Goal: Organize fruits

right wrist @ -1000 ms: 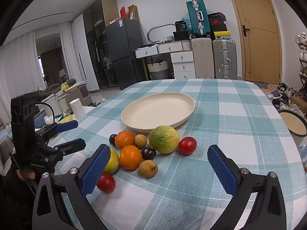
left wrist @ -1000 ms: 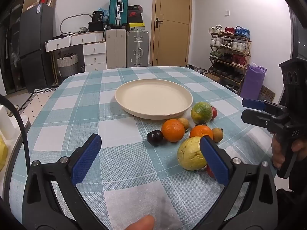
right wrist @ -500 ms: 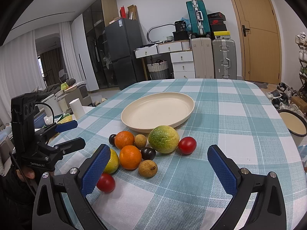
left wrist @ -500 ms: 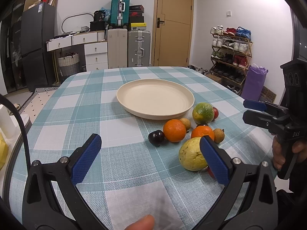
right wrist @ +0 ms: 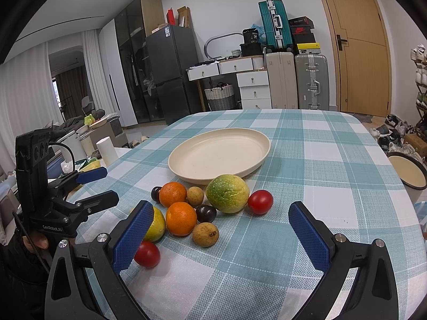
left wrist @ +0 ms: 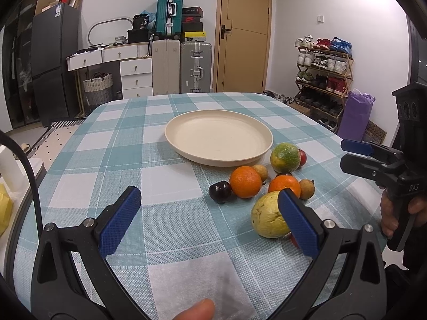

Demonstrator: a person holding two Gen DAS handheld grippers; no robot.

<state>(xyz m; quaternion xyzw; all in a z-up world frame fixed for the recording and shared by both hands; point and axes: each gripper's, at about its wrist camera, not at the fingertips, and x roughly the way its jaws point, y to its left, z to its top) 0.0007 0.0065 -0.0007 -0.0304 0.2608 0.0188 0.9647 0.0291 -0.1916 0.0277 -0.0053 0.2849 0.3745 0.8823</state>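
Cream plastic plate (left wrist: 218, 136) sits mid-table on the teal-and-white check cloth (left wrist: 106, 160), nothing in it. All fruit is bunched on the cloth just off the plate's near rim, on your right-hand side of the left cam view.

Your left gripper (left wrist: 209, 220) hovers low over bare cloth w/ jaws spread wide, nothing between them. Its right blue pad (left wrist: 297, 221) overlaps the yellow-green fruit (left wrist: 268, 218) in view; can't tell if they touch. Your thumb tip (left wrist: 196, 310) shows at the bottom edge.

Your right gripper (right wrist: 221, 236) is also released, jaws wide apart, aimed at the pile from the opposite side. Between its pads in view: near orange (right wrist: 181, 218), brown longan (right wrist: 205, 234), dark plum (right wrist: 206, 212). Its left pad (right wrist: 133, 236) stands in front of the yellow-green fruit and a red tomato (right wrist: 147, 254).

Rest of the pile, right cam: far orange (right wrist: 173, 194) touching a second dark plum (right wrist: 155, 193); second longan (right wrist: 195, 196) just beside it; big green-yellow citrus (right wrist: 227, 193) closest to the plate rim; second tomato (right wrist: 260, 202) touching the citrus on its right.

Each gripper shows in the other's cam, held by a hand at the table edge. Bkgd: suitcases (left wrist: 181, 70), door (left wrist: 244, 32), shoe rack (left wrist: 323, 74).
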